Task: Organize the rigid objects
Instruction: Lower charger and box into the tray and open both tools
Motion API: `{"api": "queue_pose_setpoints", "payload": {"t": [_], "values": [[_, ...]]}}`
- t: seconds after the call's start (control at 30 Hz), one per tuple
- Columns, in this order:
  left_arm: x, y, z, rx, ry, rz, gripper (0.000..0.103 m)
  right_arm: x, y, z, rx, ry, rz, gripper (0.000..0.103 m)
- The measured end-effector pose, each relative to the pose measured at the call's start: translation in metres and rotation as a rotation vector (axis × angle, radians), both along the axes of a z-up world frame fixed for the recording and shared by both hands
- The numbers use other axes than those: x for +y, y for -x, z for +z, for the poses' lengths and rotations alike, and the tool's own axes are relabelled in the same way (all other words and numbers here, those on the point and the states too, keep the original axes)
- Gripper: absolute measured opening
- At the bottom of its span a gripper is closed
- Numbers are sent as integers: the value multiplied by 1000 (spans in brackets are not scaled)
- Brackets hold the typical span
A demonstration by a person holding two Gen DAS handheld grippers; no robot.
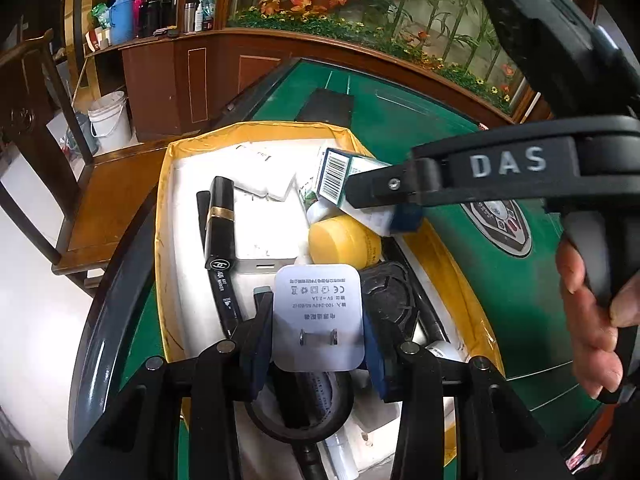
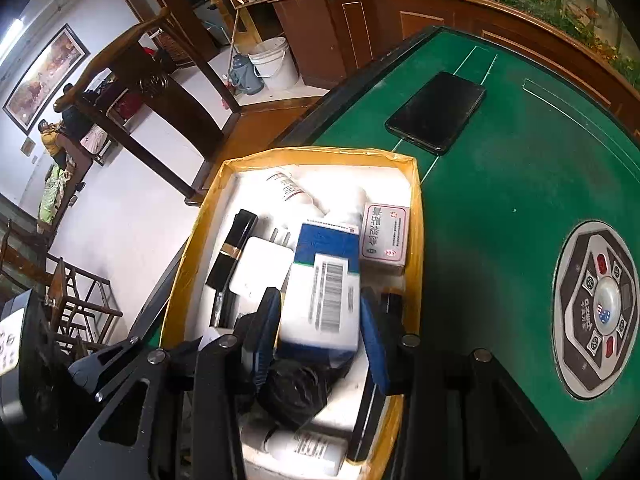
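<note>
Left gripper (image 1: pixel 318 354) pinching a white power adapter (image 1: pixel 319 317) at lower centre, right gripper (image 2: pixel 320 336) clamped on a blue-and-white medicine box (image 2: pixel 325 288), both poised over the crowded yellow-rimmed foam box (image 2: pixel 416 216), apparently for sorting among lipstick (image 1: pixel 220 220) and jar (image 1: pixel 345 241).

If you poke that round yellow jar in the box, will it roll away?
Probably not far. The yellow jar looks squat and round, so on its side it could roll a little, but it sits wedged among other things in the box, which should stop it. It looks like stiff, smooth plastic, so it may slip in a gripper rather than squash.
</note>
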State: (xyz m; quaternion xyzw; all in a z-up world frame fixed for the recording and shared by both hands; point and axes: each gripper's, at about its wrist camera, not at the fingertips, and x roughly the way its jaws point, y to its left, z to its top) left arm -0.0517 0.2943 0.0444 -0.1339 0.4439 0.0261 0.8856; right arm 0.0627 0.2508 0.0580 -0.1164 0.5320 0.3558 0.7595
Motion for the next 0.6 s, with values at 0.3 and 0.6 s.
{"api": "queue_pose_setpoints", "payload": {"t": [0.3, 0.6], "values": [[-1, -1, -1, -14, -40, 9, 42, 14, -1, -11, -2, 22, -4, 38], [-2, 1, 0, -27, -39, 14, 52, 11, 6, -9, 5, 21, 5, 42]]}}
